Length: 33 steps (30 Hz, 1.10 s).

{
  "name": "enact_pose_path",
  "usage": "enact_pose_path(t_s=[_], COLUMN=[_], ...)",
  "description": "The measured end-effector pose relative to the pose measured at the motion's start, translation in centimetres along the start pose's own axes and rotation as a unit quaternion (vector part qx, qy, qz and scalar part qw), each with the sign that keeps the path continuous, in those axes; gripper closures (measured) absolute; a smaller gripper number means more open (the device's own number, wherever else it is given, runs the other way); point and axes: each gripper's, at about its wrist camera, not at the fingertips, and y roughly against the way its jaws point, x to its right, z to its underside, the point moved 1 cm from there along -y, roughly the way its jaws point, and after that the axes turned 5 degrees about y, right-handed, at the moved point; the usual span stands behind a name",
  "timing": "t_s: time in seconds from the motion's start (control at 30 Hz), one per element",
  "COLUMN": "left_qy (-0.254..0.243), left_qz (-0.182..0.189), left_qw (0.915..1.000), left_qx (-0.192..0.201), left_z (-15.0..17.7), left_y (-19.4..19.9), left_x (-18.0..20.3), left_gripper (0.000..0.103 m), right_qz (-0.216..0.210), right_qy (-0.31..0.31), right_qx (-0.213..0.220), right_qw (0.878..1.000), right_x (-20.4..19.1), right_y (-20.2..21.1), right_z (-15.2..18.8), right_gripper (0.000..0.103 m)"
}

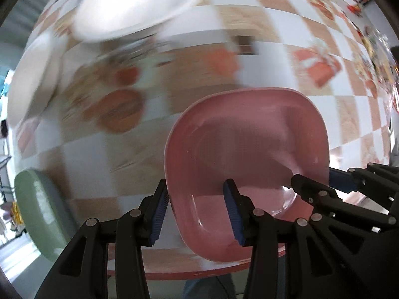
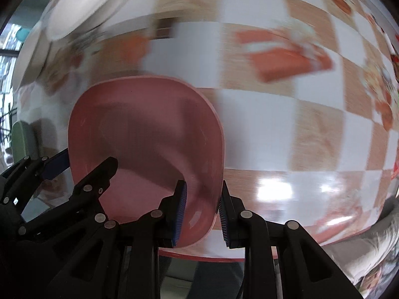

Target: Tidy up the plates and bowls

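A green plate lies at the table's near-left edge, left of the pink bowl. The left gripper is clamped on that bowl's left rim, the right gripper on its right rim. Beyond the bowl, to its left, sits a blurred white plate on the checkered tablecloth.
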Motion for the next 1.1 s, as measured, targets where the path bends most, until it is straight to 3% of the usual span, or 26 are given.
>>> enact_pose_path(t_s=[0.17, 0.27, 0.4, 0.47, 0.53, 0.57, 0.63, 0.7, 0.73, 0.93, 1.1], left_qy=[0.02, 0.017, 0.003, 0.001, 0.007, 0.01, 0.019, 0.032, 0.033, 0.029, 0.037], left_qz=[-0.009, -0.007, -0.012, -0.014, -0.019, -0.025, -0.033, -0.024, -0.021, -0.028, -0.024], left_qw=[0.9998, 0.9998, 0.9999, 0.9998, 0.9997, 0.9996, 0.9992, 0.9992, 0.9992, 0.9991, 0.9989], left_qx=[0.002, 0.005, 0.012, 0.014, 0.011, 0.011, 0.015, 0.011, 0.01, 0.016, 0.016], left_z=[0.9, 1.1, 1.4, 0.9, 0.3, 0.5, 0.6, 0.6, 0.5, 0.0, -0.1], left_y=[-0.1, -0.2, 0.1, 0.1, -0.1, 0.0, 0.0, -0.1, -0.1, -0.6, -1.0], left_x=[-3.6, -3.7, -3.0, -4.8, -4.6, -5.1, -6.0, -6.9, -7.1, -6.3, -7.8], left_gripper=[0.053, 0.053, 0.051, 0.048, 0.047, 0.047, 0.046, 0.04, 0.039, 0.032, 0.019], right_qz=[-0.002, 0.018, 0.01, 0.007, -0.003, -0.011, 0.002, 0.03, 0.027, 0.026, 0.025], right_qy=[0.002, 0.012, 0.003, 0.001, 0.001, 0.0, -0.007, -0.015, -0.027, -0.036, -0.038], right_qx=[-0.006, -0.008, -0.009, -0.008, -0.006, -0.005, -0.014, -0.042, -0.042, -0.027, -0.027], right_qw=[1.0, 1.0, 1.0, 1.0, 1.0, 1.0, 1.0, 0.999, 0.998, 0.999, 0.999], right_x=[-3.3, -3.3, -3.4, -3.3, -3.0, -2.6, -2.4, -1.5, -0.9, 0.2, 0.4], right_y=[-0.5, -0.8, -0.7, -0.7, -0.5, -0.6, -1.1, -2.6, -3.0, -2.8, -2.8], right_z=[-0.4, -0.8, -0.8, -0.8, -0.9, -1.2, -1.3, -0.9, -0.8, -0.7, -0.8], right_gripper=[0.075, 0.074, 0.073, 0.072, 0.065, 0.056, 0.037, 0.005, 0.0, 0.0, 0.0])
